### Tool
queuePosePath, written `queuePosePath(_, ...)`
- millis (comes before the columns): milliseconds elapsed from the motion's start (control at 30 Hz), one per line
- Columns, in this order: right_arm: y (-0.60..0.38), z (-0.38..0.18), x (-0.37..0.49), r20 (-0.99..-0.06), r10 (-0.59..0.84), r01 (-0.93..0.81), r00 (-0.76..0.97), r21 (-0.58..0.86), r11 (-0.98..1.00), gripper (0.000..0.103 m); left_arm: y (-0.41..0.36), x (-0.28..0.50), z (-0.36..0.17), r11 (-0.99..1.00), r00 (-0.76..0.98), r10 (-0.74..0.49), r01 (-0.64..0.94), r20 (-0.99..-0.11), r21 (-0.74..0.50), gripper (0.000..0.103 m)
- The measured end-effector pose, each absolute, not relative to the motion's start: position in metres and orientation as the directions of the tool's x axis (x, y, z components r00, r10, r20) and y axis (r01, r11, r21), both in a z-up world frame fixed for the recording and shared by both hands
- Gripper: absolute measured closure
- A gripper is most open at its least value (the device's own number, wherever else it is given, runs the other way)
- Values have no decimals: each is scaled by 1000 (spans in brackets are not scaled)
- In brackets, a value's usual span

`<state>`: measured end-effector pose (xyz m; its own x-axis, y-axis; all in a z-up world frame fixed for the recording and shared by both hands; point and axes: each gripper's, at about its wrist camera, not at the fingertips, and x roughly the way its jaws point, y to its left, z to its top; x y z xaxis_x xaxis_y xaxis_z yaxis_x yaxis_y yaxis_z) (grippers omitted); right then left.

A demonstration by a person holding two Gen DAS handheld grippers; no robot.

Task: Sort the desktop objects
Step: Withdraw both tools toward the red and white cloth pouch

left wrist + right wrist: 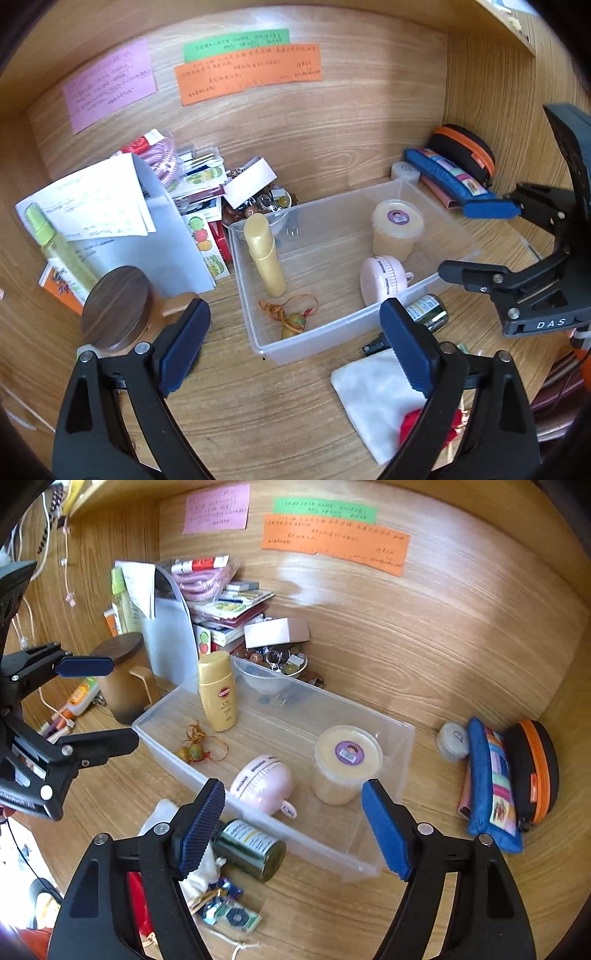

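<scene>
A clear plastic bin [436, 282] [400, 746] sits on the wooden desk. In it are a yellow sunscreen bottle [264, 254] [217, 690], a lidded tub of beige stuff [397, 229] [345, 764], a pink round gadget [382, 278] [264, 782] and a small gourd charm with orange cord [291, 317] [195, 749]. My left gripper [295, 347] is open and empty, just in front of the bin. My right gripper [293, 829] is open and empty over the bin's near corner. A dark green jar [428, 312] [251, 849] lies on its side outside the bin.
A white cloth pouch [369, 391] with a red item lies by the jar. A wood-lidded cup [118, 306] [125, 672], papers, books and a bowl of trinkets [277, 668] stand at the left back. Pencil cases [454, 173] [506, 779] lie at the right.
</scene>
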<state>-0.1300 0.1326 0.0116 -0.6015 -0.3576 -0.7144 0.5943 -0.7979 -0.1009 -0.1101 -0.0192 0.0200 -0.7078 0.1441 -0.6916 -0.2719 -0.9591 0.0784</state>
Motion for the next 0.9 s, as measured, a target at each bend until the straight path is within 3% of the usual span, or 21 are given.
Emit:
queuePosePath(200, 152, 19, -108, -675, -394, 576, -624, -56, -816, 21, -23, -87, 27, -967, -731, 160, -250, -664, 42, 8)
queuePosePath(700, 185, 6, -62, -639, -389, 533, -664, -40, -845, 20, -29, -43, 12, -987, -770, 143, -155, -622, -35, 6)
queuePosePath(900, 196, -5, -49, -646, -392, 520, -655, -9, -854, 20, -16, -28, -6, -981, -748, 176, -185, -640, -53, 5)
